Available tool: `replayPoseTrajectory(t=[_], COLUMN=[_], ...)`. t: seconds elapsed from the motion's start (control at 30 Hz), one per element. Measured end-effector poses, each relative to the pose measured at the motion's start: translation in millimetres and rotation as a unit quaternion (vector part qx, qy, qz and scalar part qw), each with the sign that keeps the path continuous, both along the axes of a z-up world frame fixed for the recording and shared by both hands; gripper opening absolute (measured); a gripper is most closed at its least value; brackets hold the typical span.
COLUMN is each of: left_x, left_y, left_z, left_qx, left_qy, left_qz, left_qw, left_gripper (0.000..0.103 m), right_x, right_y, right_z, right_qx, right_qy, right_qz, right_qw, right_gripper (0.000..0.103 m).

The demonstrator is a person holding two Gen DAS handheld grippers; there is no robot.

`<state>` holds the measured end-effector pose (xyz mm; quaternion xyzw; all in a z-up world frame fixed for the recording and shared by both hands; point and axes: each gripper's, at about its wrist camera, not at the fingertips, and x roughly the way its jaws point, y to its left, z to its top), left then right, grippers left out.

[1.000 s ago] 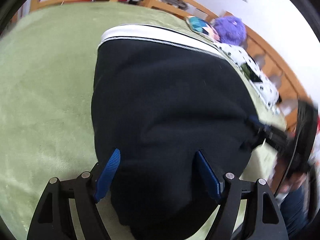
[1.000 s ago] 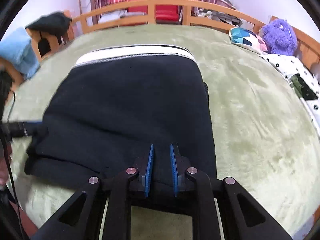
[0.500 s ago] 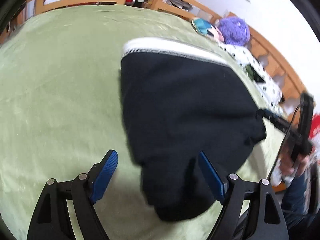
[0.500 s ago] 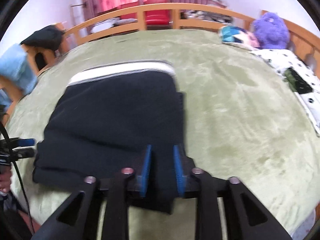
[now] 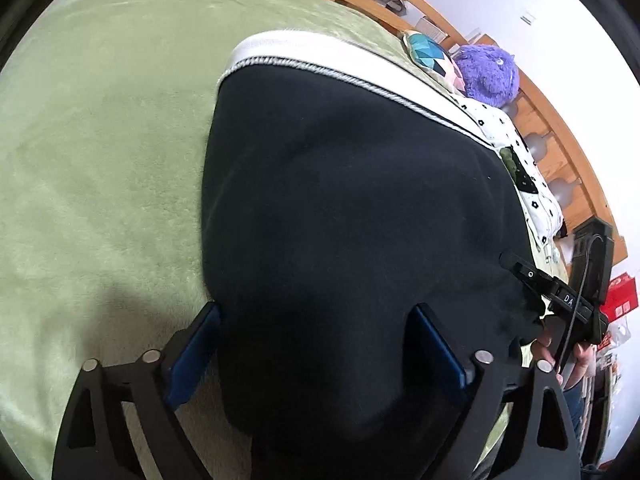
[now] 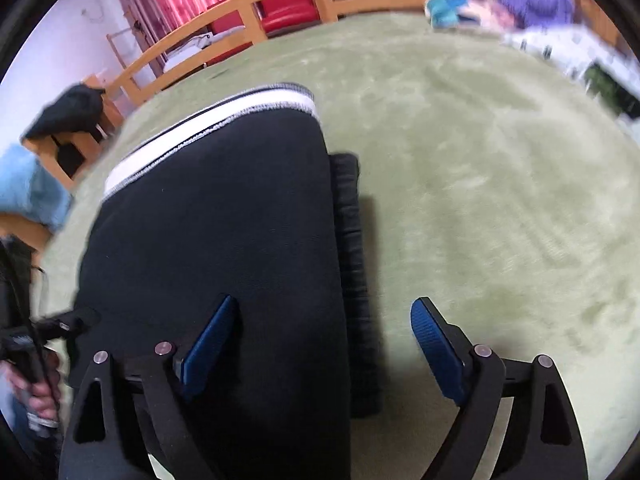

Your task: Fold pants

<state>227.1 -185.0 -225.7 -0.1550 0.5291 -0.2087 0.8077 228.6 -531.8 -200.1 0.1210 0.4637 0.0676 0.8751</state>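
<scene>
Black pants (image 5: pixel 352 220) with a white waistband (image 5: pixel 320 56) lie folded on the green bed cover; they also show in the right wrist view (image 6: pixel 224 232). My left gripper (image 5: pixel 316 344) is open, its blue pads on either side of the near end of the pants. My right gripper (image 6: pixel 324 340) is open over the pants' right edge, its left pad above the cloth and its right pad above the cover. The right gripper also shows in the left wrist view (image 5: pixel 556 296) at the pants' right corner. A ribbed black layer (image 6: pixel 352 240) sticks out along the right edge.
The green cover (image 5: pixel 100 140) spreads wide to the left and, in the right wrist view (image 6: pixel 500 200), to the right. A purple plush (image 5: pixel 488 74), a patterned cushion (image 5: pixel 428 50) and spotted white bedding (image 5: pixel 520 160) lie at the far right. A wooden rail (image 6: pixel 280 4) rings the bed.
My right gripper has opened and let go of the pants' edge. My left gripper, open throughout, has moved back in over the near end of the pants.
</scene>
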Motion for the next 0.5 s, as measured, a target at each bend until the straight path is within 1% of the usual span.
replayPoseTrajectory(t=[0.03,0.1,0.17,0.23,0.37,0.4,0.47,0.5], left_x=[1.7,3.5,5.0,7.1,9.4,8.9,7.3,5.7], left_y=[0.1,-2.7,-5.9,-7.2,-9.4,-9.3,-9.3,-9.2], left_z=[-1.8,-2.8,-3.6,-5.3,-5.5,-4.9,-3.3,-1.4], left_qx=[-0.007,-0.009,-0.007,-0.008,-0.008,-0.009,-0.012,-0.013], left_qy=[0.003,0.003,-0.001,0.003,0.005,0.003,-0.001,-0.005], left_qz=[0.002,0.002,-0.002,-0.001,0.0,0.002,0.001,-0.001], left_qw=[1.0,1.0,1.0,1.0,1.0,1.0,0.9999,0.9999], left_gripper=[0.097,0.097,0.097,0.097,0.096,0.093,0.086,0.08], right_x=[5.2,10.4,13.2,15.4,21.6,21.4,19.4,17.5], right_y=[-4.2,-7.6,-5.1,3.5,16.1,18.5,20.7,22.2], right_z=[-5.3,-12.1,-17.3,-19.1,-25.2,-25.7,-23.5,-21.3], right_qx=[0.022,0.038,0.041,0.034,0.039,0.037,0.032,0.025], right_qy=[0.013,0.023,0.021,0.018,0.021,0.016,0.011,0.007], right_qz=[0.002,0.001,0.0,0.008,0.023,0.024,0.024,0.024], right_qw=[1.0,0.999,0.999,0.999,0.999,0.999,0.999,0.999], right_gripper=[0.092,0.096,0.096,0.095,0.094,0.09,0.086,0.082])
